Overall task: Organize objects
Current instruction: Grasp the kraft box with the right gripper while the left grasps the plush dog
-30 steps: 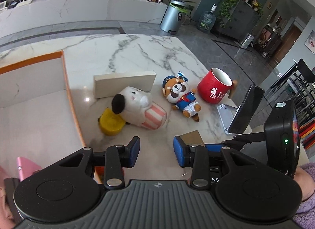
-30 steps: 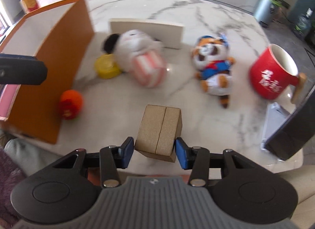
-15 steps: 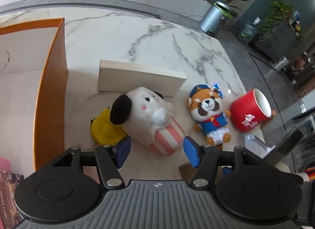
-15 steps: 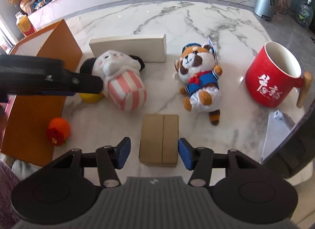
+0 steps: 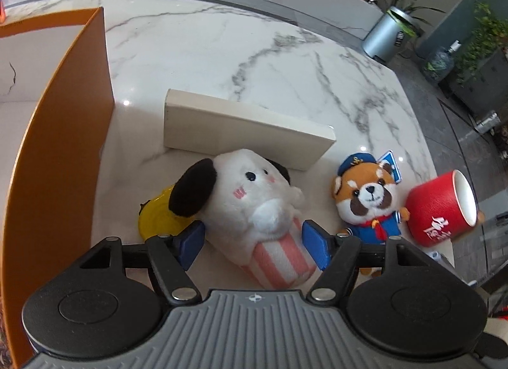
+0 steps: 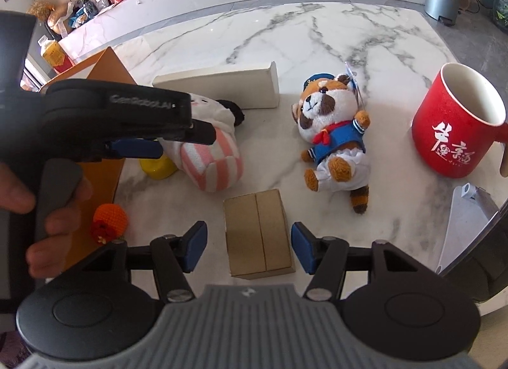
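The white dog toy (image 5: 250, 207) lies between the wide-apart pads of the left gripper (image 5: 252, 242); the right gripper (image 6: 249, 248) is apart too, around the brown box (image 6: 258, 232); the red cup (image 6: 457, 124) sits at 2 o'clock.

Count: 2 plush toys (image 6: 333, 134), 2 boxes (image 6: 258, 232), 1 red mug (image 6: 457, 121), 1 yellow can (image 5: 158, 213), 1 orange knit ball (image 6: 109, 221).

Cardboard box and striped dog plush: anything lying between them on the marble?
Nothing; in the right wrist view, bare marble separates the cardboard box from the striped dog plush.
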Available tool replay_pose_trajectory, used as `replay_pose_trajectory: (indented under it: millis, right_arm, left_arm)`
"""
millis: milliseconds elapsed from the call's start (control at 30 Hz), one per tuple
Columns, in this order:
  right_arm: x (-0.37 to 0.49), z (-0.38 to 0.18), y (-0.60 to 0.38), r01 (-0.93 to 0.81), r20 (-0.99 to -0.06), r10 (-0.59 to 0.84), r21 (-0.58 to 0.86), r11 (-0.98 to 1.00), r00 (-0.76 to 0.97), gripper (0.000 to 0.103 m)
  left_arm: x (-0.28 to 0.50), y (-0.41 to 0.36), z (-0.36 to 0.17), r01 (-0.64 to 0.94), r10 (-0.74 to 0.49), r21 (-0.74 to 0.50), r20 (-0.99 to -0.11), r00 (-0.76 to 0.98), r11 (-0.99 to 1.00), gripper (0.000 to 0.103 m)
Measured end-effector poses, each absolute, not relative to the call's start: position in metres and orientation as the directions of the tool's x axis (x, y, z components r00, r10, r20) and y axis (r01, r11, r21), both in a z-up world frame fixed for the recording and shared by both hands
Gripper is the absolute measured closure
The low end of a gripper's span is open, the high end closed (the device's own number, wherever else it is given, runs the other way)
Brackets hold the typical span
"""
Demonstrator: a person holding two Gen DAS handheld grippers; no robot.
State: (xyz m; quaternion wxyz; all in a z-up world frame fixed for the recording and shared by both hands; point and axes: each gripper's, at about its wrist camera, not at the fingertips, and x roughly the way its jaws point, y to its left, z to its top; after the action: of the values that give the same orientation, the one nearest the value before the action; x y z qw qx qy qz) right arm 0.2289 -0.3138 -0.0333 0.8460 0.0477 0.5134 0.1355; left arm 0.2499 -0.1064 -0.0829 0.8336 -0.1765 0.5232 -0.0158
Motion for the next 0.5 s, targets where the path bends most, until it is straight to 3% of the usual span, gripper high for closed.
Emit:
replay_pose_trajectory:
  millis: [267,500]
  right_arm:
    - [0.23,-0.036,-0.317,-0.177,-0.853,0.287,0.231,0.957,0.435,0.042]
    - [0.231,-0.035,-0.322,-0.16,-0.848,0.288,0.242,0.957,0.445,0.043]
  left_arm:
    - [0.259,-0.117,-0.091,-0.184,-0.152,-0.266,-0.869,0.471,0.946,0.017]
    - [0.256,-0.127,-0.09,-0.078,-0.141,-0.206,-0.856,0.498,0.975,0.029]
